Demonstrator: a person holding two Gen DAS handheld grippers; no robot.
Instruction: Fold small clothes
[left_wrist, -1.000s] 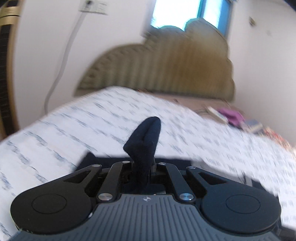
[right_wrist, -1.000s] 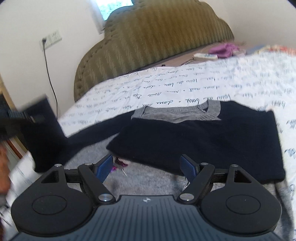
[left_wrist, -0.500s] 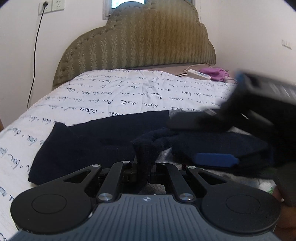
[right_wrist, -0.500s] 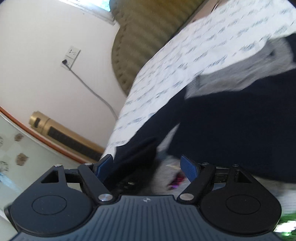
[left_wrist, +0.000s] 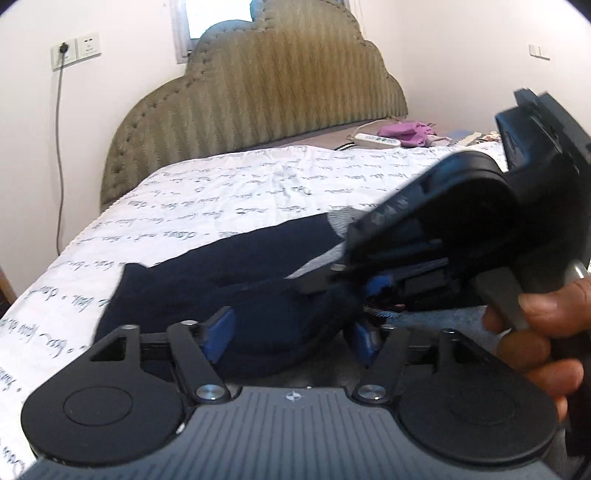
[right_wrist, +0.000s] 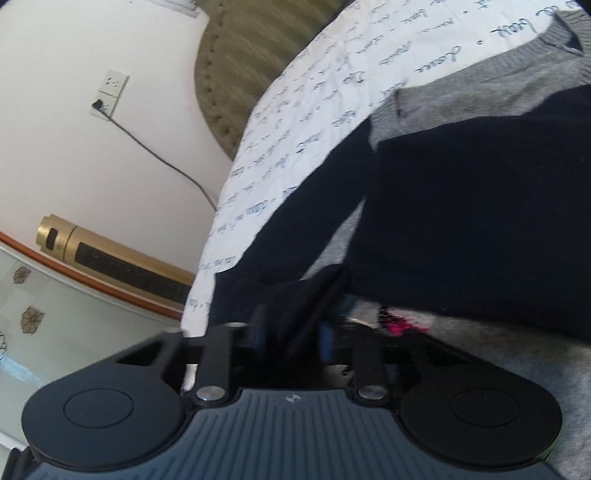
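Observation:
A small navy sweater (right_wrist: 480, 192) with a grey collar (right_wrist: 461, 92) lies partly folded on the white bed sheet (left_wrist: 240, 192). One navy sleeve (left_wrist: 207, 277) stretches out to the left. My left gripper (left_wrist: 291, 332) is open, its blue pads either side of the bunched sleeve end (left_wrist: 280, 325). My right gripper (right_wrist: 291, 332) is shut on that sleeve end (right_wrist: 291, 299). In the left wrist view the right gripper (left_wrist: 369, 291) comes in from the right, held by a hand (left_wrist: 546, 332).
A padded olive headboard (left_wrist: 258, 96) stands at the far end of the bed. A power strip (left_wrist: 376, 139) and purple cloth (left_wrist: 406, 131) lie near it. A wall socket with a cable (right_wrist: 107, 96) and a gold heater (right_wrist: 110, 262) stand left of the bed.
My left gripper has let go of the sleeve end and opened. My right gripper has closed on the sleeve end.

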